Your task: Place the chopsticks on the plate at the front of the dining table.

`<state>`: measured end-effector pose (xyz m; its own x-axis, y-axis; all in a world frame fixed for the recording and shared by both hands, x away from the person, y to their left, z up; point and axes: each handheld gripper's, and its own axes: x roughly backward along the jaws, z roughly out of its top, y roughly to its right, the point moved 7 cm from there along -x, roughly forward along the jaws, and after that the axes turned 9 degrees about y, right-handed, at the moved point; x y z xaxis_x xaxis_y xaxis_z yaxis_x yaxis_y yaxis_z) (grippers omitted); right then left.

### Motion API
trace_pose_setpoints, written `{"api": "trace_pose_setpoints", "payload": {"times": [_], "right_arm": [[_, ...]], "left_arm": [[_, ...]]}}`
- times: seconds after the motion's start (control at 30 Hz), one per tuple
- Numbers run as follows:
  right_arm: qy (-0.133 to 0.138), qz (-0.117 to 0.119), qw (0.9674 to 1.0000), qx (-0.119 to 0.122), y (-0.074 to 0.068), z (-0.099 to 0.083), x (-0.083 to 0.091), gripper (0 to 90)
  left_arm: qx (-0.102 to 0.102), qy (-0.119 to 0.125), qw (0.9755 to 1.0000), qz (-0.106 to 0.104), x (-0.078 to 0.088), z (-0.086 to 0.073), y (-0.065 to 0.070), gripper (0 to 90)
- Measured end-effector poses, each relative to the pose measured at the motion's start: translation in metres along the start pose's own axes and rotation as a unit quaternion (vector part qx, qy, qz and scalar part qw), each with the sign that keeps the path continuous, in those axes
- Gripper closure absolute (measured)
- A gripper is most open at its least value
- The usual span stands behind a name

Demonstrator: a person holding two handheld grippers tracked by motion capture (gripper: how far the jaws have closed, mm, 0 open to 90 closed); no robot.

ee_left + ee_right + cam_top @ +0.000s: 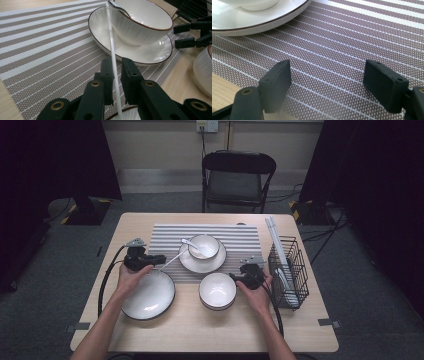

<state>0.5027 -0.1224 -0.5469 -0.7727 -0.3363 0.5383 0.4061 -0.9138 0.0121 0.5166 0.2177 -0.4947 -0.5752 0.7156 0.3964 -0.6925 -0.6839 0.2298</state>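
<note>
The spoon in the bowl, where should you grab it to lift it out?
Grip the spoon on its long thin handle, coming from the plate's outer side. The handle slants out over the bowl rim, while its head sits inside. The left gripper is already closed there.

White spoon (113,50) (bowl end in the bowl (142,23)), handle slanting out.

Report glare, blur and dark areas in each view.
High view: black corners, table evenly lit. Left gripper view: glare patches on the saucer, spoon handle crisp between the jaws. Right gripper view: placemat sharp, hazy smear along the bottom edge.
</note>
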Motion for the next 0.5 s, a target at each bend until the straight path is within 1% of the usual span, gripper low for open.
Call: {"api": "trace_pose_setpoints", "payload": {"times": [0.1, 0.2, 0.23, 0.27, 0.3, 0.33, 0.37, 0.4, 0.5], "right_arm": [[0.000, 0.000, 1.0000, 0.000, 0.000, 0.000, 0.000, 21.8], [0.000, 0.000, 1.0000, 0.000, 0.000, 0.000, 0.000, 21.7], [0.000, 0.000, 1.0000, 0.000, 0.000, 0.000, 0.000, 21.7], [0.000, 0.000, 1.0000, 0.000, 0.000, 0.000, 0.000, 21.7], [0.000, 0.000, 1.0000, 0.000, 0.000, 0.000, 0.000, 21.7], [0.000, 0.000, 1.0000, 0.000, 0.000, 0.000, 0.000, 21.7], [0.000, 0.000, 1.0000, 0.000, 0.000, 0.000, 0.000, 21.7], [0.000, 0.000, 1.0000, 0.001, 0.000, 0.000, 0.000, 21.7], [0.000, 0.000, 1.0000, 0.001, 0.000, 0.000, 0.000, 21.6]], "left_arm": [[0.007, -0.001, 1.0000, 0.001, 0.005, -0.007, -0.001, 80.2], [0.021, 0.008, 0.9997, -0.011, 0.007, -0.011, 0.001, 78.0], [0.012, 0.000, 0.9999, -0.004, 0.007, -0.014, 0.001, 78.0], [0.006, -0.007, 1.0000, -0.002, 0.006, -0.016, 0.003, 78.0], [-0.005, -0.012, 0.9999, -0.004, 0.005, -0.017, 0.005, 77.8], [-0.008, -0.012, 0.9999, 0.000, 0.005, -0.017, 0.006, 77.1], [-0.015, -0.014, 0.9998, 0.008, 0.004, -0.017, 0.006, 77.1], [-0.008, -0.016, 0.9998, 0.005, 0.003, -0.018, 0.006, 77.2], [-0.008, -0.023, 0.9997, 0.007, 0.000, -0.021, 0.006, 77.2]]}}
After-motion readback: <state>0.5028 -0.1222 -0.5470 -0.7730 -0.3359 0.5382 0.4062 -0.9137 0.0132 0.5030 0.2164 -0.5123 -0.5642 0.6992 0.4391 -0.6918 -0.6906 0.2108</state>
